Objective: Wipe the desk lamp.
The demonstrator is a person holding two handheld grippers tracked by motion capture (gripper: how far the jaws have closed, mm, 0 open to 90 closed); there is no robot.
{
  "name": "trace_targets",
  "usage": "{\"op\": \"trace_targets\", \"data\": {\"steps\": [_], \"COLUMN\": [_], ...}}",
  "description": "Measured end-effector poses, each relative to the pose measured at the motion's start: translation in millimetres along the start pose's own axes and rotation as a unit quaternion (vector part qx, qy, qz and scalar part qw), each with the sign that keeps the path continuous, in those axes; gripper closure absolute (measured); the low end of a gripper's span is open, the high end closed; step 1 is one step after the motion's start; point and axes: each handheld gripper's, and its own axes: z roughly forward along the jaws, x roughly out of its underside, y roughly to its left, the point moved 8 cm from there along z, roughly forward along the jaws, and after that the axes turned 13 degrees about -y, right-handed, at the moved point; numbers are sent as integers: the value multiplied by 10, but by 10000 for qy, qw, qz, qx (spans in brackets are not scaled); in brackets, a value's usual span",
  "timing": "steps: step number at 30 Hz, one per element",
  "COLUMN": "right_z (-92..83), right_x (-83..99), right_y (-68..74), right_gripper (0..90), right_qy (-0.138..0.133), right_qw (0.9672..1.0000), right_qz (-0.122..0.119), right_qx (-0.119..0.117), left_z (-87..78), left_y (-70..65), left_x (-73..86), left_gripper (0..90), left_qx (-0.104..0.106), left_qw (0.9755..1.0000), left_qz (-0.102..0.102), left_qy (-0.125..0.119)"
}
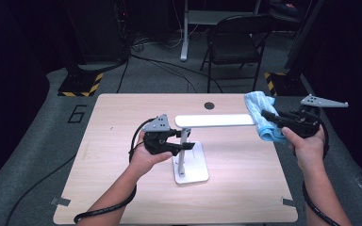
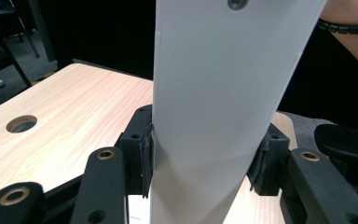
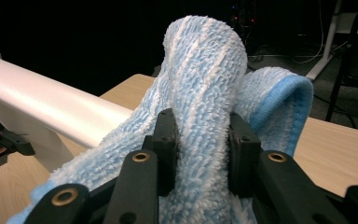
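Note:
A white desk lamp stands mid-table, with a flat base (image 1: pixel 191 173), a thin upright post (image 1: pixel 183 150) and a long horizontal light bar (image 1: pixel 214 120). My left gripper (image 1: pixel 185 140) is shut on the post; in the left gripper view both pads press the wide white post (image 2: pixel 209 107). A light blue striped cloth (image 1: pixel 259 113) hangs bunched at the bar's right end. My right gripper (image 1: pixel 266 116) is shut on that cloth (image 3: pixel 200 79), with the light bar (image 3: pixel 51 109) just to its left in the right gripper view.
The light wooden table (image 1: pixel 122 188) has a round cable hole (image 1: pixel 209 105) at its far edge. A black folding chair (image 1: pixel 235 44) and a white desk leg (image 1: pixel 185 28) stand on the grey floor beyond. Cables trail off both grippers toward the table's front.

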Motion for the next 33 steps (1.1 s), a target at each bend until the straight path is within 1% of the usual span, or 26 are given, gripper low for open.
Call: {"op": "trace_targets", "data": {"steps": [7, 9, 12, 15, 19, 23, 27, 28, 30, 32, 33], "right_z": [-30, -39, -69, -93, -132, -185, -231, -236, -236, -210, -189], "right_x": [-19, -10, 17, 45, 72, 108, 176, 200, 267, 376, 430], "right_y": [6, -19, -68, -98, -132, -192, -281, -288, -302, -293, -279], "right_gripper": [693, 693, 693, 693, 694, 694, 694, 694, 695, 696, 695], "right_qy": [34, -3, -62, -46, -69, -41, 2, 15, 72, 251, 293], "right_qw": [9998, 9998, 9999, 9999, 9997, 9995, 9990, 9989, 9988, 9988, 9987], "right_qz": [-188, -157, 9, 108, 179, 169, 208, 242, 229, 194, 158], "right_qx": [69, 90, 118, 102, 166, 276, 387, 395, 437, 379, 383], "left_z": [-26, -34, -33, -34, -38, -39, -48, -51, -54, -49, -47], "left_y": [10, 13, 14, 16, 17, 19, 23, 25, 28, 25, 20], "left_x": [2, 4, -1, -3, 2, 2, 2, 2, 3, 3, 4], "left_gripper": [509, 509, 509, 509, 509, 508, 508, 508, 508, 508, 508], "left_qx": [-22, -15, -26, -41, -64, -55, -38, -34, -26, -26, -23], "left_qw": [10000, 10000, 10000, 10000, 10000, 10000, 10000, 10000, 10000, 10000, 10000], "left_qz": [2, -4, -2, -1, -11, -17, -9, -3, -16, -8, -9], "left_qy": [15, 30, 57, 82, 54, 65, 86, 85, 86, 89, 95]}}
